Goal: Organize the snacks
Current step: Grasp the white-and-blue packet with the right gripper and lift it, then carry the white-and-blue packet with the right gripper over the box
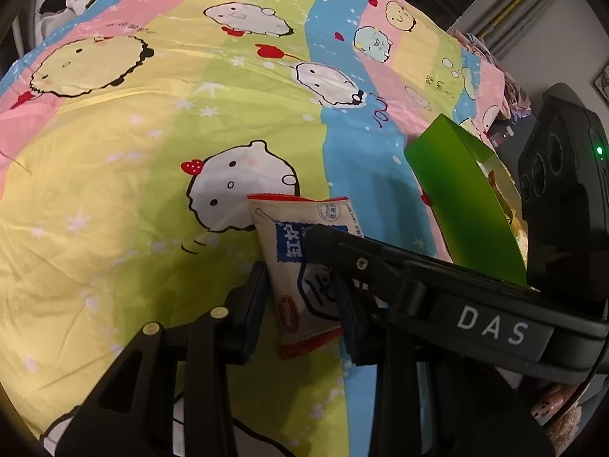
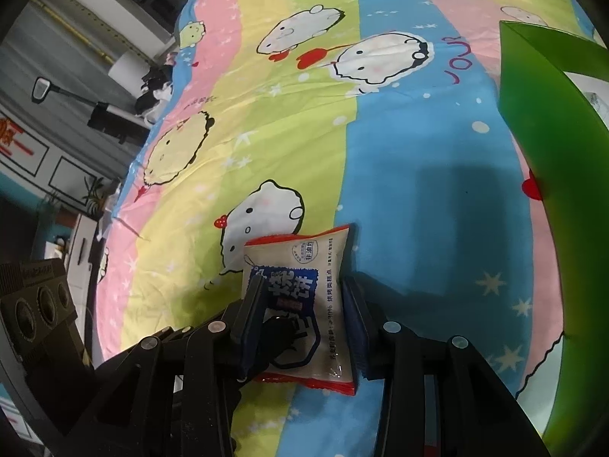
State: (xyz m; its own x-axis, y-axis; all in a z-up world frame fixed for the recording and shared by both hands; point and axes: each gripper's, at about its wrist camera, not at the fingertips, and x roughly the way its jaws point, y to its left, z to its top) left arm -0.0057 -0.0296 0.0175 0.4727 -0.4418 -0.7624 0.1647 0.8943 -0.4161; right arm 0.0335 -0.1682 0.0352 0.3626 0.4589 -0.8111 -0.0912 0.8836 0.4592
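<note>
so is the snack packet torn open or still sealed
Sealed: the snack packet shows both red crimped ends intact, with nothing spilled on the bedsheet.

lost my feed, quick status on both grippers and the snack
Left gripper and right gripper both shut on the snack packet. Packet still on the bedspread. Green bin close by, nothing between.

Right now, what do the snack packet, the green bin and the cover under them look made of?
Snack packet: thin plastic film, glossy, probably laminated; crimped red end seals and a glare spot near its lower edge.
Green bin: looks like translucent frosted plastic, matte; thin stiff wall with light glowing through.
Bed cover: woven printed fabric, likely cotton or a blend, matte; soft creases and a cartoon print.
</note>
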